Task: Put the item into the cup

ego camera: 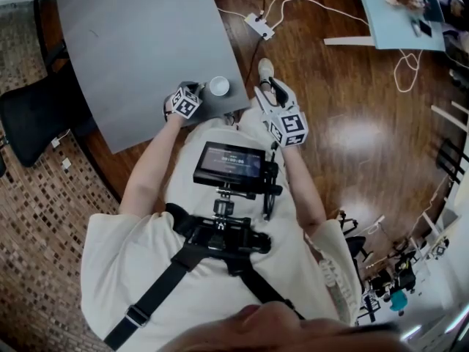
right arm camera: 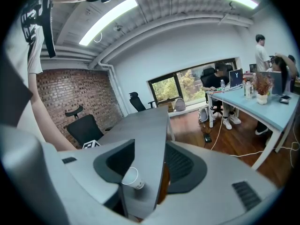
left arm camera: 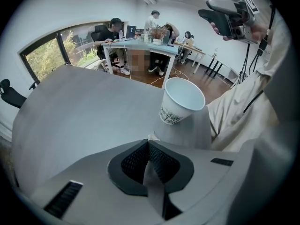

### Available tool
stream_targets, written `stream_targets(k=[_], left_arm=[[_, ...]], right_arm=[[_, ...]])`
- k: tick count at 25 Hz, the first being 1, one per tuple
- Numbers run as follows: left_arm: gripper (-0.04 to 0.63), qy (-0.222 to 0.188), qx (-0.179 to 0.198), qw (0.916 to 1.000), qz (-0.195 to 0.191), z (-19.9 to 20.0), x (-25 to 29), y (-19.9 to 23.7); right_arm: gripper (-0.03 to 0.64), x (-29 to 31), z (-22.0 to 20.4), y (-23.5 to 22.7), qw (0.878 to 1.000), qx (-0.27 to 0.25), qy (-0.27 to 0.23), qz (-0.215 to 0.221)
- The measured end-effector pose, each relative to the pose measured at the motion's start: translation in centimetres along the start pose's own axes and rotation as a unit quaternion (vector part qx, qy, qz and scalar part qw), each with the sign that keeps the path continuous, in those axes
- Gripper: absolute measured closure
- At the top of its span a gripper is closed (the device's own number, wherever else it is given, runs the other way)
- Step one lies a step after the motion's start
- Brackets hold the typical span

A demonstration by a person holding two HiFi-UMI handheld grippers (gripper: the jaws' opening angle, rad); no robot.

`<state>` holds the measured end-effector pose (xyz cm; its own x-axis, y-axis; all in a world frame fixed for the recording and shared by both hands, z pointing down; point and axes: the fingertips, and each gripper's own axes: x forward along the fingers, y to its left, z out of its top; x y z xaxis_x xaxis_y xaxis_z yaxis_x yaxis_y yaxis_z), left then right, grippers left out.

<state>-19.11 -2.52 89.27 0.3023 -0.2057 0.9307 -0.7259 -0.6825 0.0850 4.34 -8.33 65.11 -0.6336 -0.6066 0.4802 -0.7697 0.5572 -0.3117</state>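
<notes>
A white paper cup [ego camera: 218,86] with a dark print [left arm camera: 183,100] stands upright near the grey table's [ego camera: 139,42] near corner. My left gripper [ego camera: 192,89] rests low over the table just left of the cup. Its jaws [left arm camera: 149,140] are shut, and a small pale scrap of an item [left arm camera: 152,136] is pinched at their tips. My right gripper [ego camera: 272,88] hangs off the table's right side above the wooden floor, also visible raised in a hand [left arm camera: 229,15]. Its jaws [right arm camera: 150,144] stand open and empty, and the cup [right arm camera: 132,178] shows through the gap.
A black office chair [ego camera: 29,123] stands left of the table. A power strip [ego camera: 260,26] with white cables lies on the floor beyond the table corner. A light-blue desk [ego camera: 403,13] sits at the far right, with people [left arm camera: 115,29] seated around it.
</notes>
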Motion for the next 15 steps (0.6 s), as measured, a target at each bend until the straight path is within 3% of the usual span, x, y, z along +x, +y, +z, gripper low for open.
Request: stream_targets(k=[15], left_arm=[[0.592,-0.095,-0.066,0.9927,0.037,4.7,-6.4,2.3]], right_arm=[[0.4,1.5,-1.2,-0.3,1.0,0.004,-0.003,0.013]])
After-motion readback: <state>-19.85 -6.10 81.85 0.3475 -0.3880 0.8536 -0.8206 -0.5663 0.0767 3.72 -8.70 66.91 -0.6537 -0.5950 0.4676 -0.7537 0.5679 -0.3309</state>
